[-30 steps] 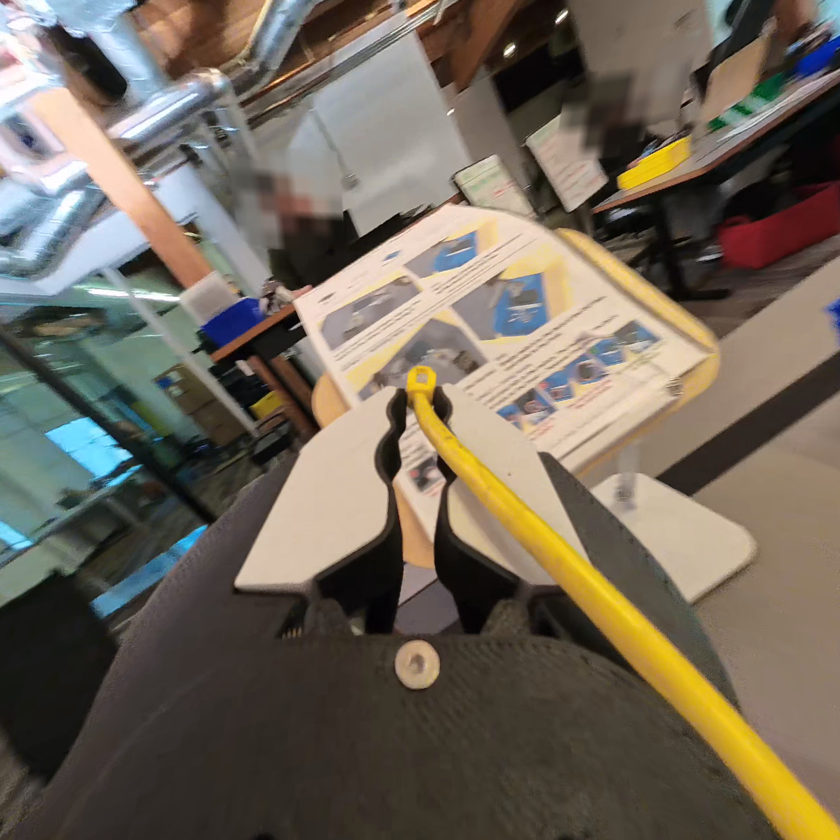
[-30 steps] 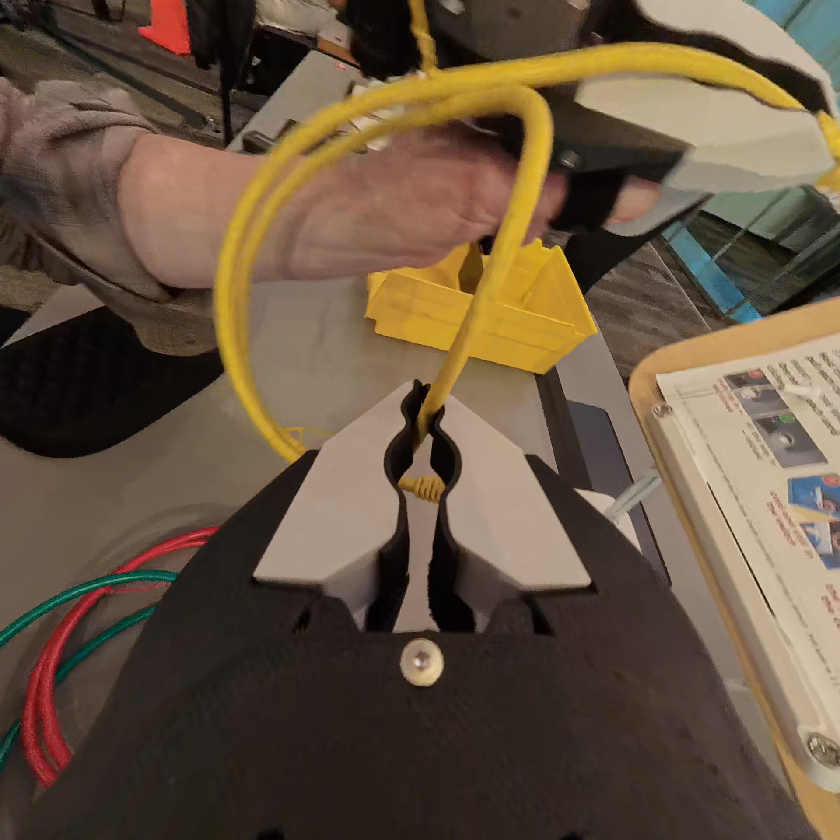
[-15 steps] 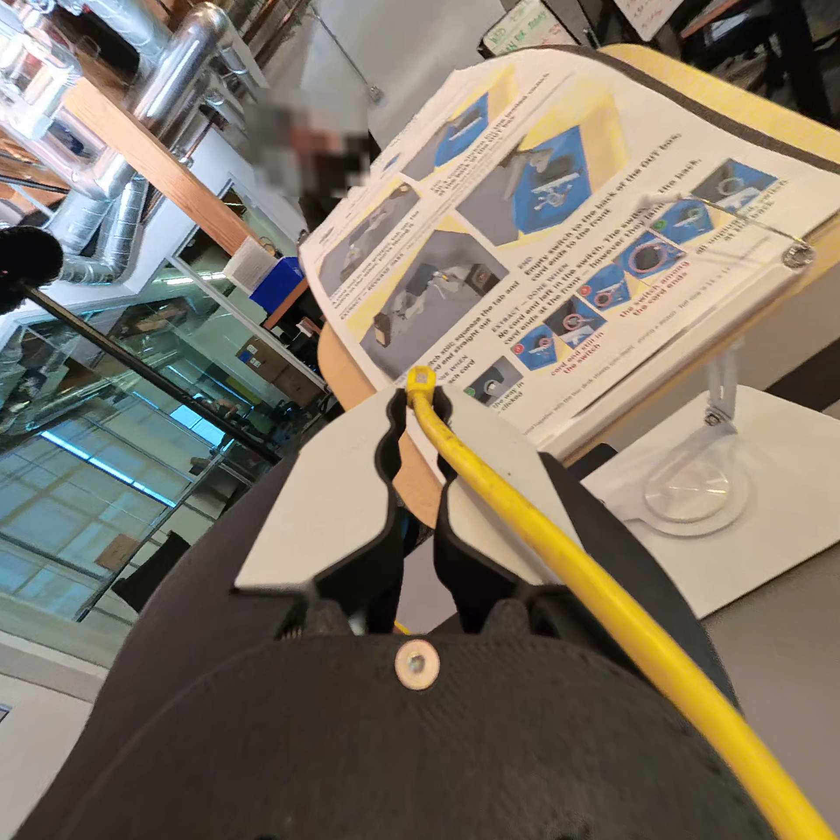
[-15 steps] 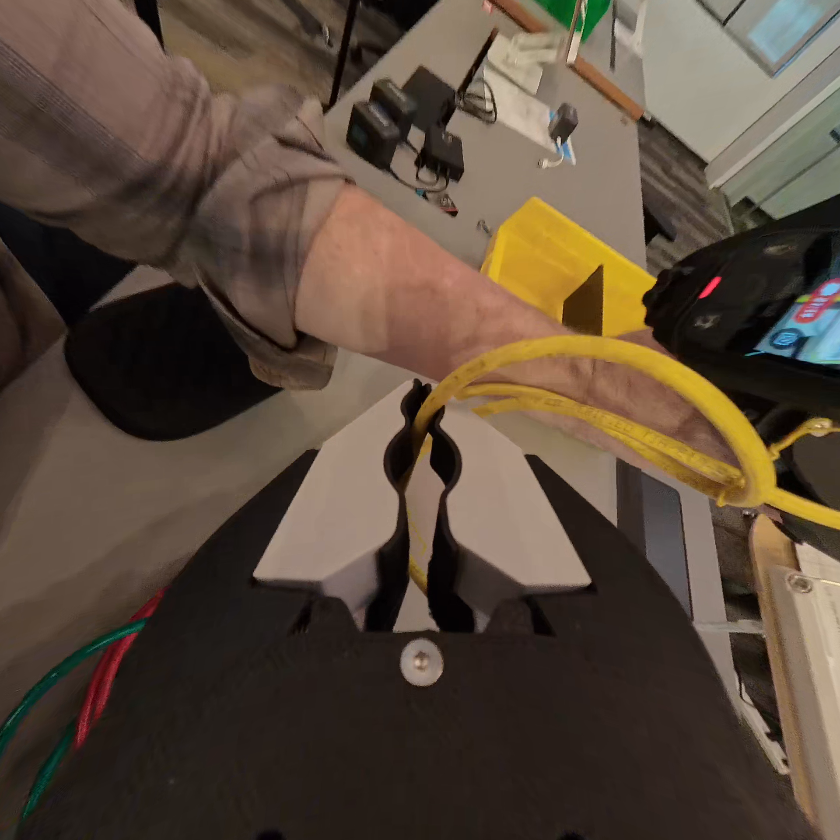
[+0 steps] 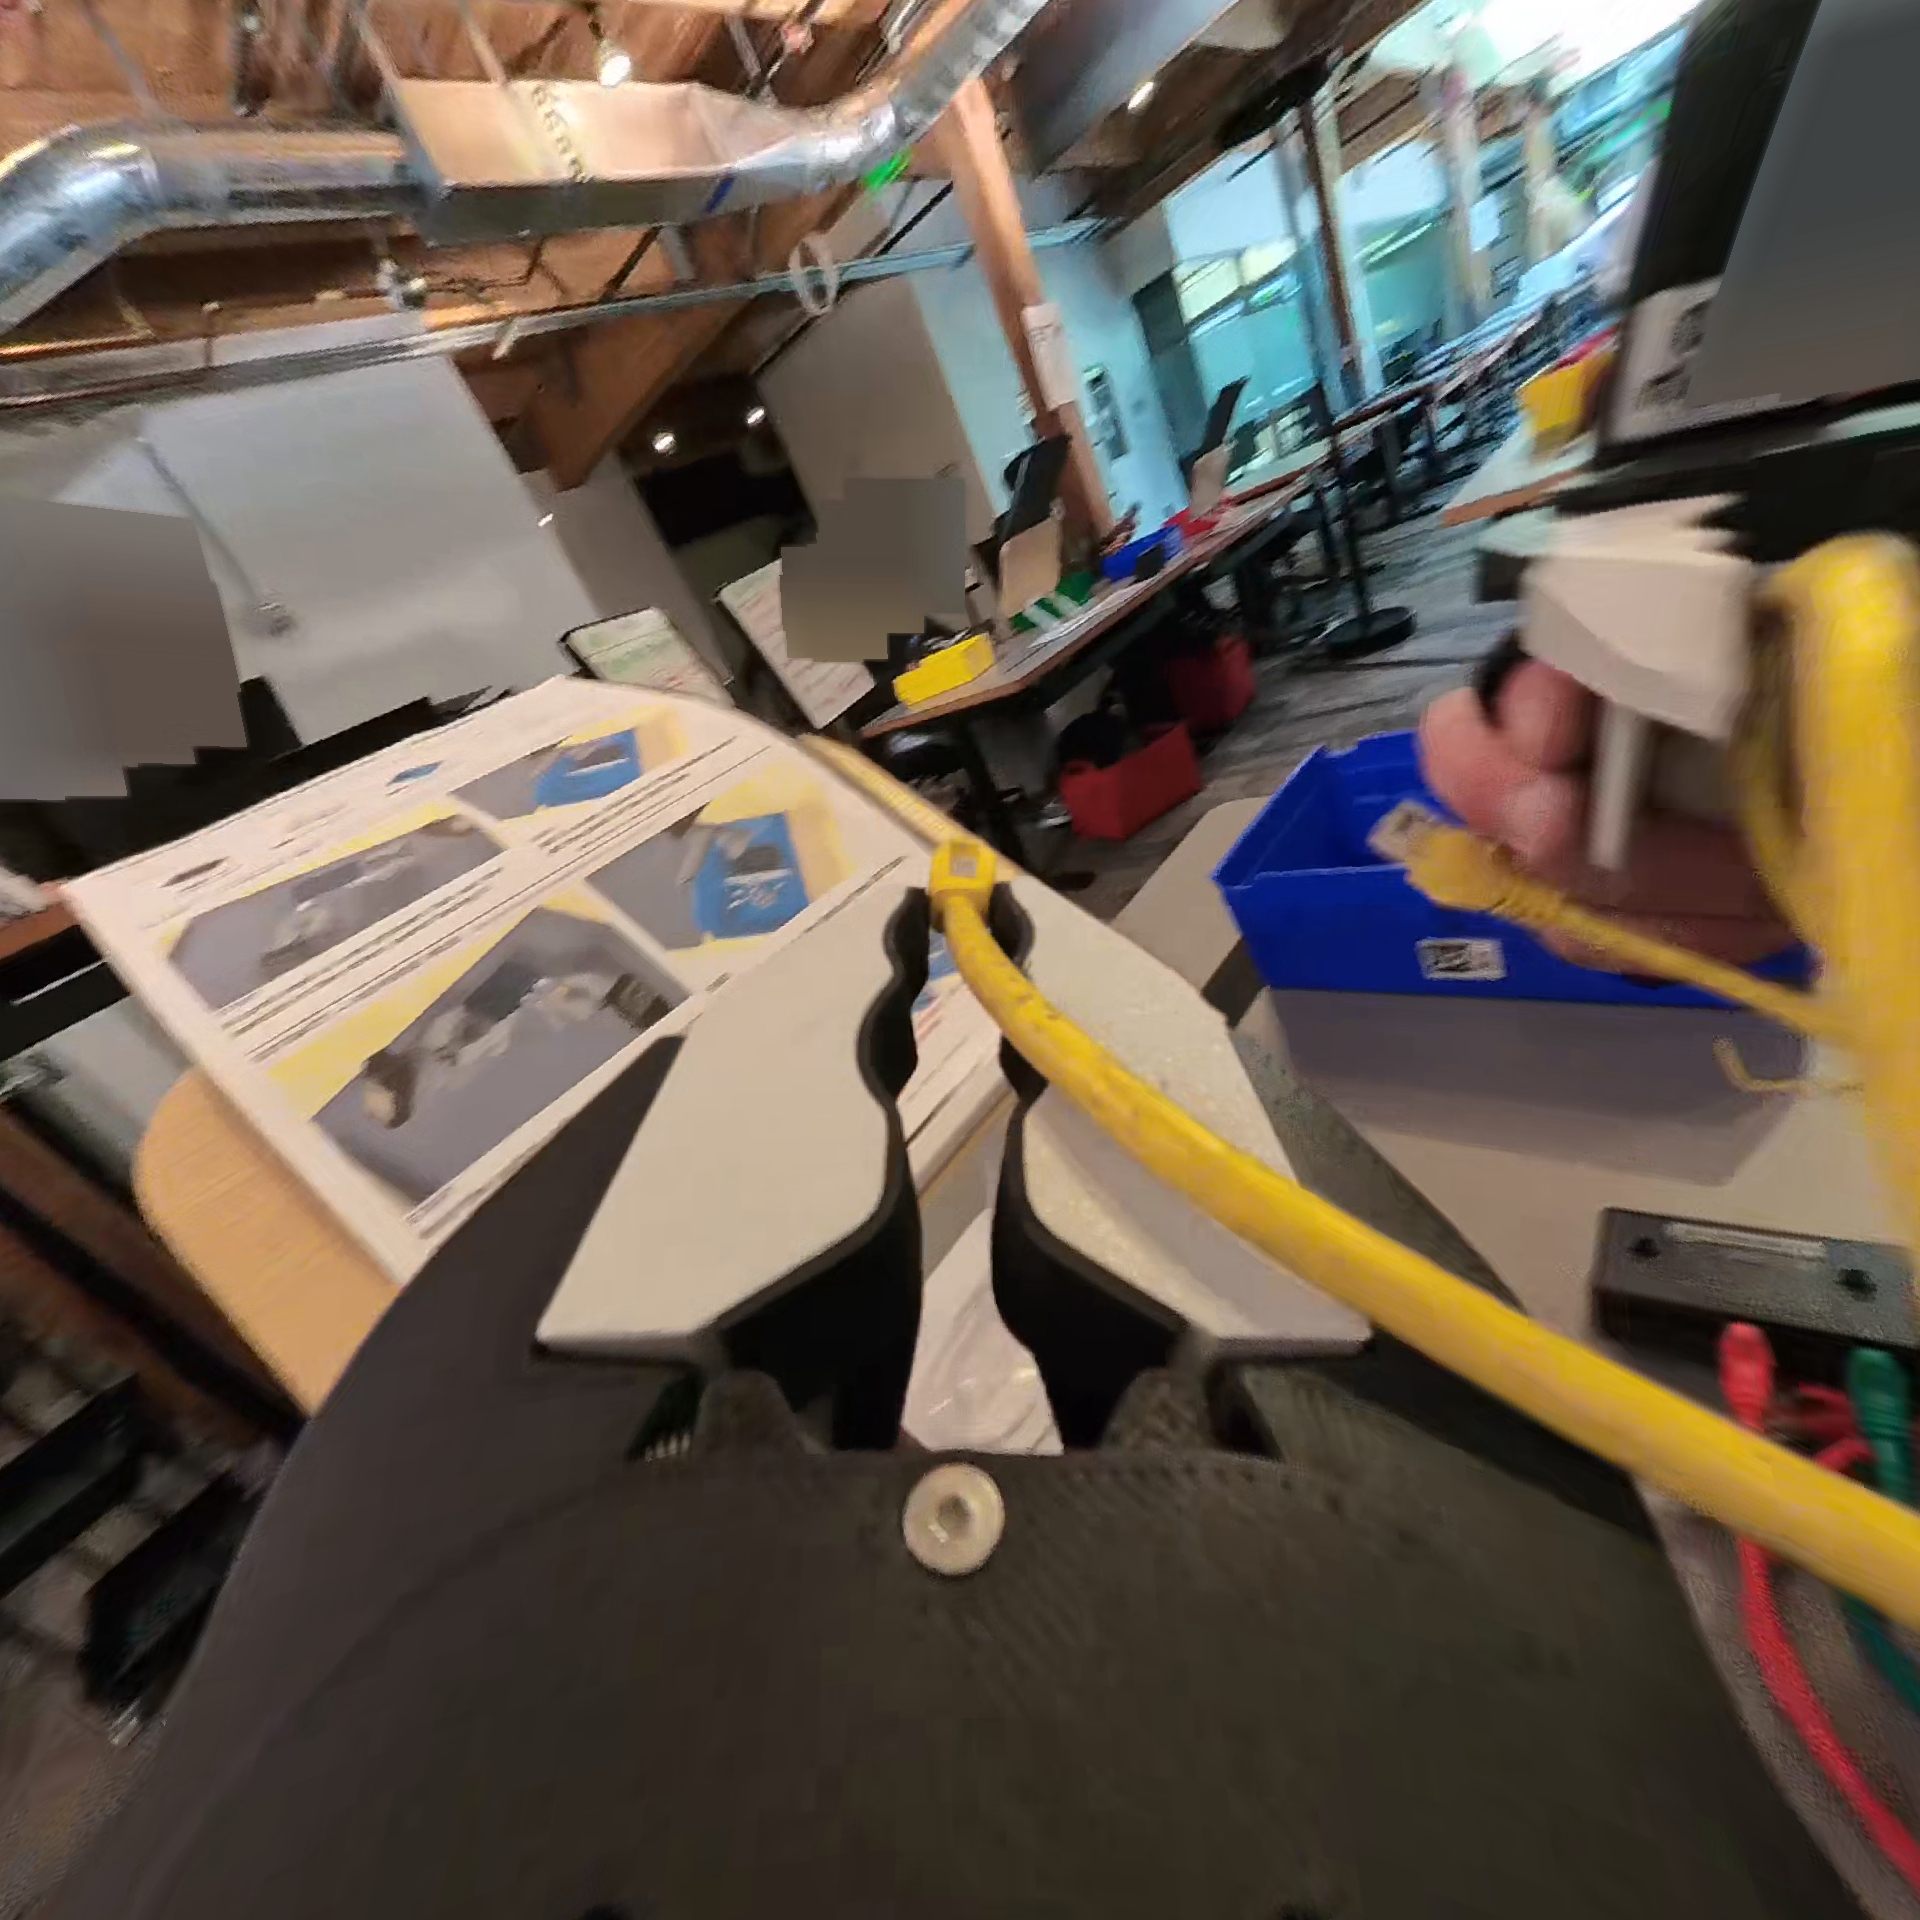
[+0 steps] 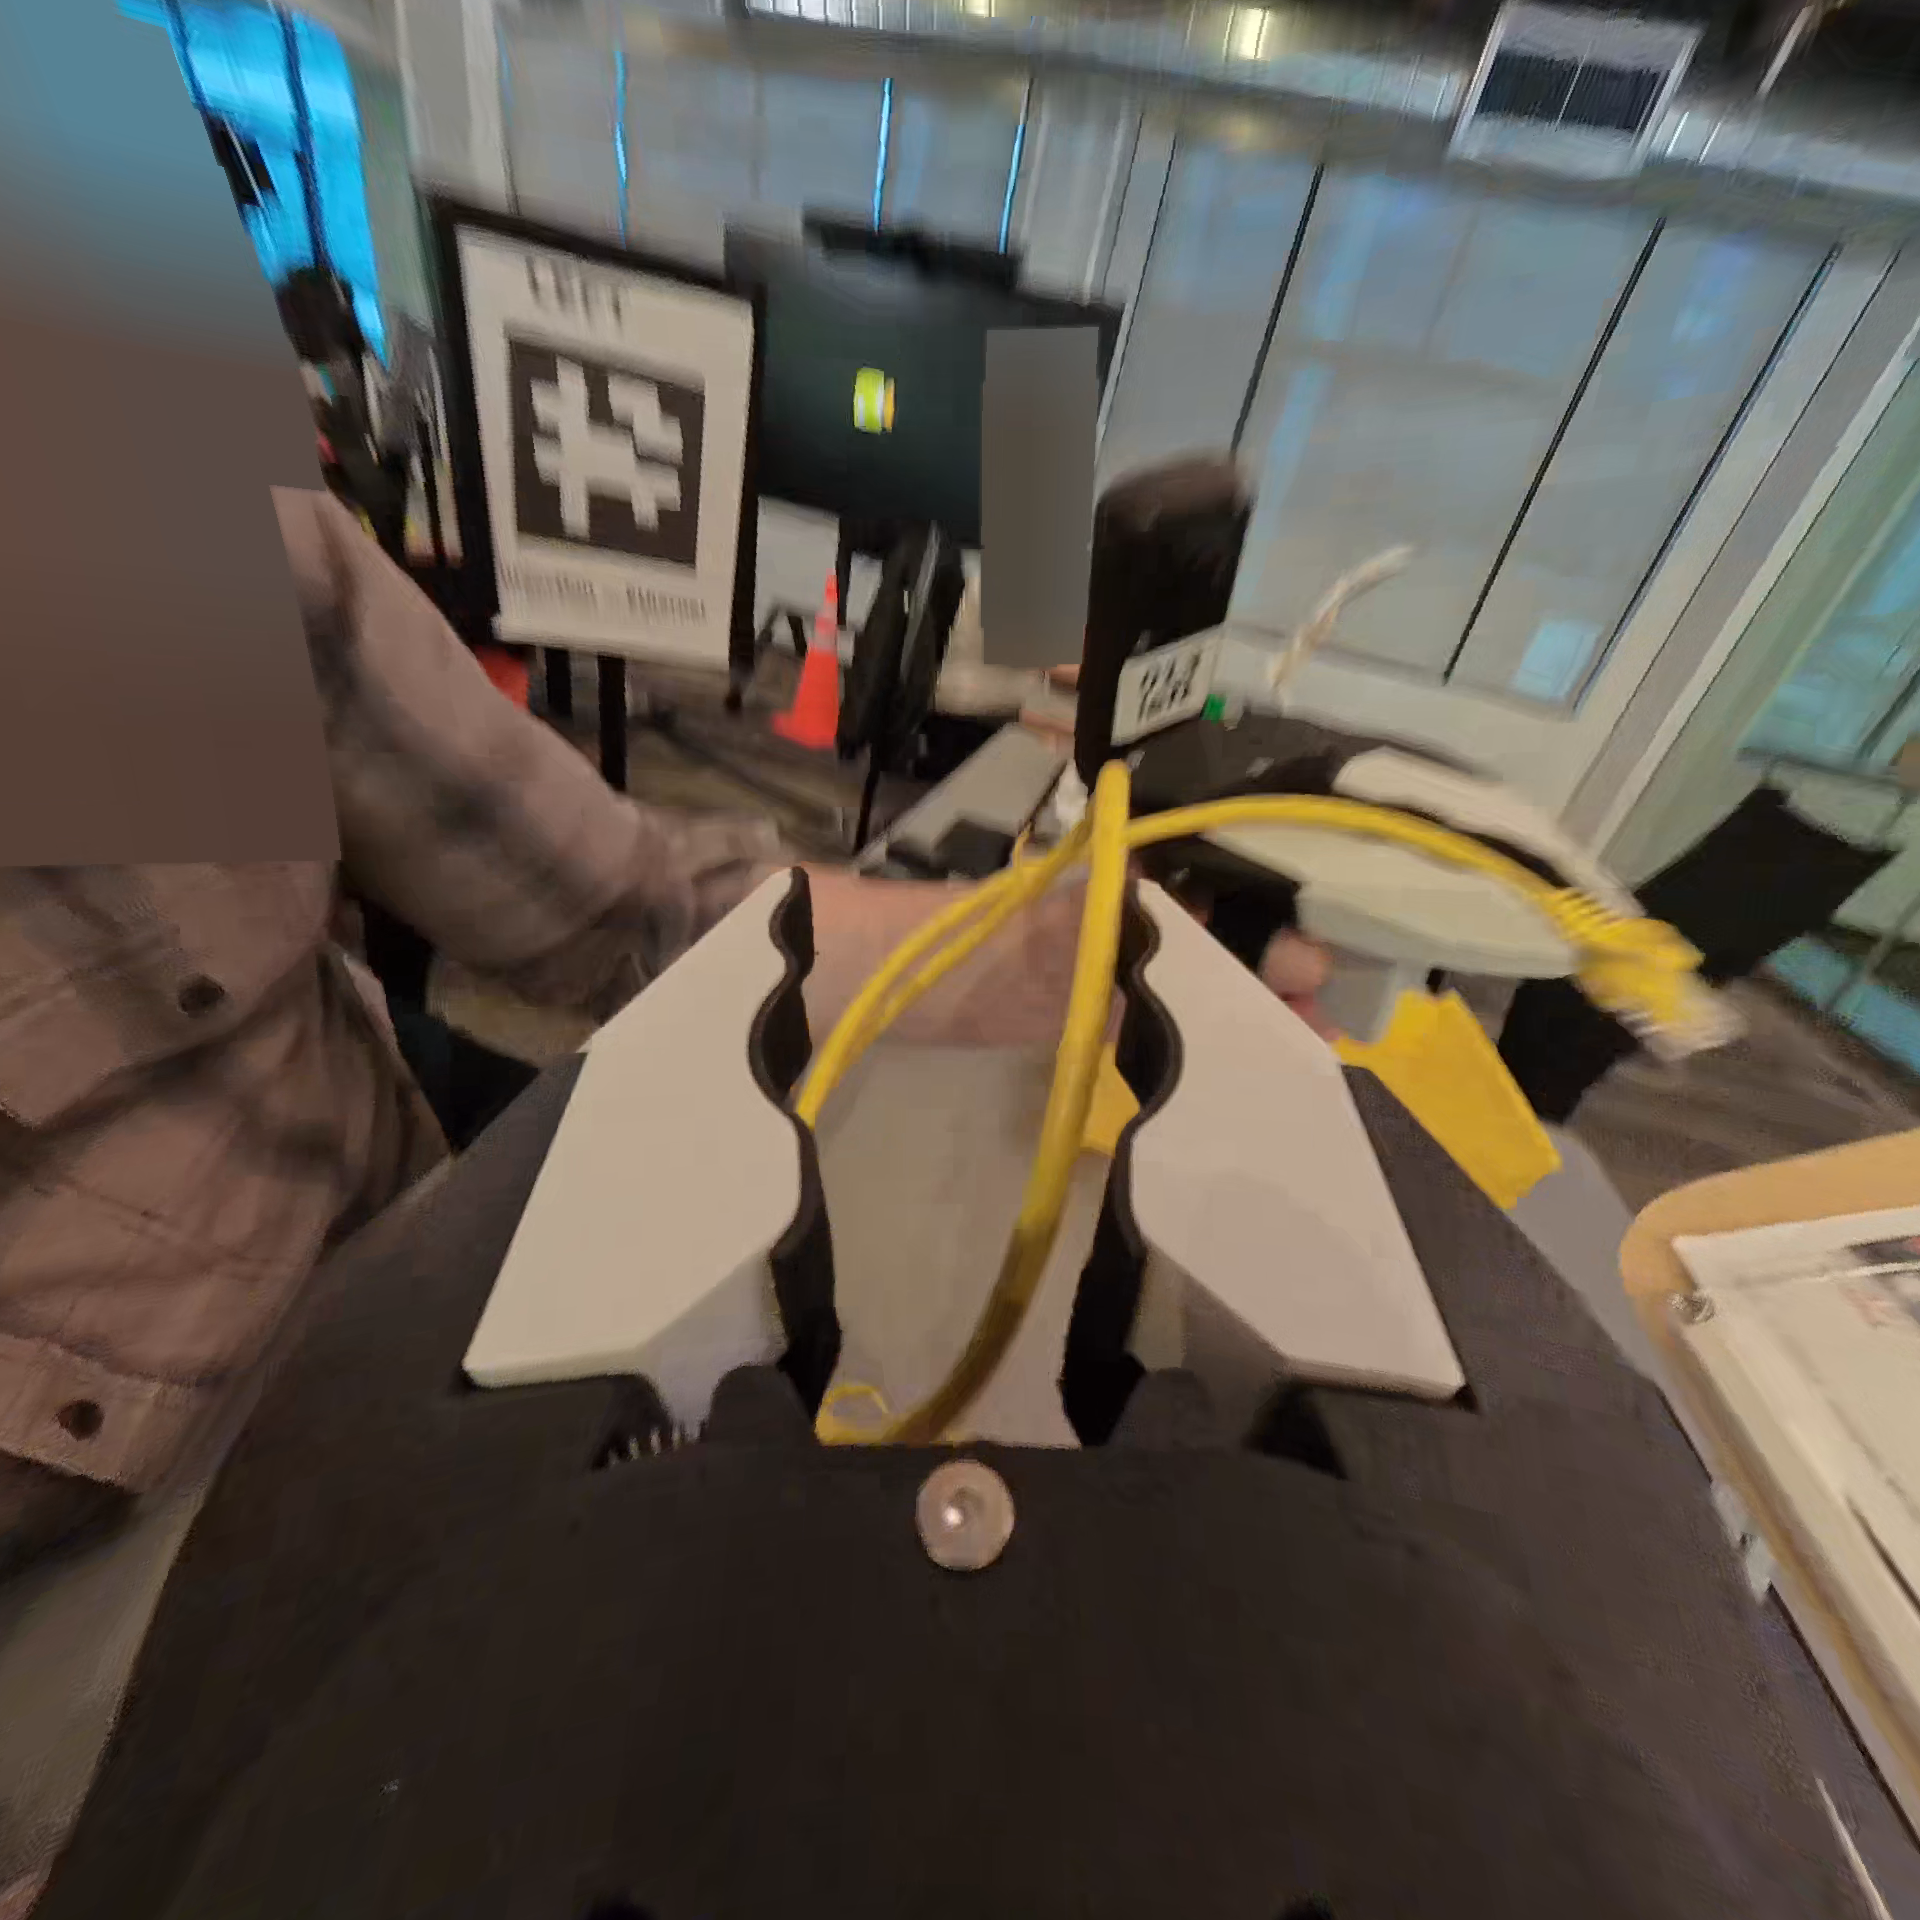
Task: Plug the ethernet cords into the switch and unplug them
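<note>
The left gripper (image 5: 961, 914), grey-fingered on a black body, is clamped on the yellow round-jacketed ethernet cord (image 5: 1195, 1127) just behind its yellow moulded plug (image 5: 958, 864), which protrudes past the fingertips at frame centre. The right gripper (image 6: 966, 914) stands with its jaws apart; a loop of the same cord (image 6: 1070, 1039) passes between its fingers, and whether it touches them cannot be told.

Handling, as judged: the cord is light and flexible but springy, so it holds loops and resists sharp bends. The jacket looks smooth and may slide in the grip. The plug's latch tab is presumably thin plastic and fragile. Grip on the boot directly behind the plug, as the left gripper does, for control at insertion.

In the left wrist view, lower right, a red cord (image 5: 1787, 1683) and a green cord (image 5: 1881, 1423) lie on the grey counter (image 5: 1558, 1143) beside a black flat device (image 5: 1756, 1273), possibly the switch. Farther off, the cord's second yellow plug (image 5: 1439, 857) hangs free before a blue plastic bin (image 5: 1340, 914); its contents are hidden. In the right wrist view, a yellow plastic bin (image 6: 1455, 1091) sits at right; its contents cannot be seen.
</note>
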`<state>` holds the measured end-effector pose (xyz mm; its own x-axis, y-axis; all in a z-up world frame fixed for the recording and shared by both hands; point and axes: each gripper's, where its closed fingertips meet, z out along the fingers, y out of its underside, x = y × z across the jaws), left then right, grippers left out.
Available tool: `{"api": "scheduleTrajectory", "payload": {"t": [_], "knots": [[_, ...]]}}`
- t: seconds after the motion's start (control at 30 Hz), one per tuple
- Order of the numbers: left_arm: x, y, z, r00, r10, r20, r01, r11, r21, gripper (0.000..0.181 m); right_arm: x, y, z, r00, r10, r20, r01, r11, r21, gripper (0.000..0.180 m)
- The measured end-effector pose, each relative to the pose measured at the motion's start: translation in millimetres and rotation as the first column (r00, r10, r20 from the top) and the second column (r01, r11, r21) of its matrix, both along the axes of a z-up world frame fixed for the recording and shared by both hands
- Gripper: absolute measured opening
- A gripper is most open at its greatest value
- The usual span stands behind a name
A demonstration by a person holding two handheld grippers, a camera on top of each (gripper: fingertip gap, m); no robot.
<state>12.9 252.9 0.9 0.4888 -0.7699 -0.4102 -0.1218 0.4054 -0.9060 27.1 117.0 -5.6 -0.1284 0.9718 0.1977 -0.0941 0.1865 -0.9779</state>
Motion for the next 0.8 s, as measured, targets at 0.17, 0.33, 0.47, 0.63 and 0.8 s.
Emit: {"api": "scheduleTrajectory", "payload": {"t": [0.17, 0.33, 0.47, 0.63, 0.8], "knots": [[14, -32, 9, 0.981, -0.182, 0.068, 0.183, 0.983, -0.014, 0.012, 59, 21, 41, 0.955, -0.012, -0.296, -0.024, 0.993, -0.117, 0.036], [38, -60, 6, 0.935, -0.337, 0.109, 0.345, 0.936, -0.072, 0.012, 45, 64, 5, 0.961, -0.23, -0.153, 0.212, 0.969, -0.123, 0.039], [59, -78, -5, 0.907, -0.409, 0.099, 0.419, 0.901, -0.11, 0.012, 32, 61, -2, 0.968, -0.2, -0.153, 0.185, 0.977, -0.108, 0.03], [61, -82, -4, 0.876, -0.45, 0.172, 0.474, 0.868, -0.145, 0.012, 37, 53, 1, 0.97, -0.155, -0.187, 0.14, 0.986, -0.091, 0.017], [62, -86, -2, 0.851, -0.484, 0.205, 0.518, 0.837, -0.174, 0.012, 40, 50, 4, 0.967, -0.121, -0.226, 0.1, 0.99, -0.102, 0.01]]}}
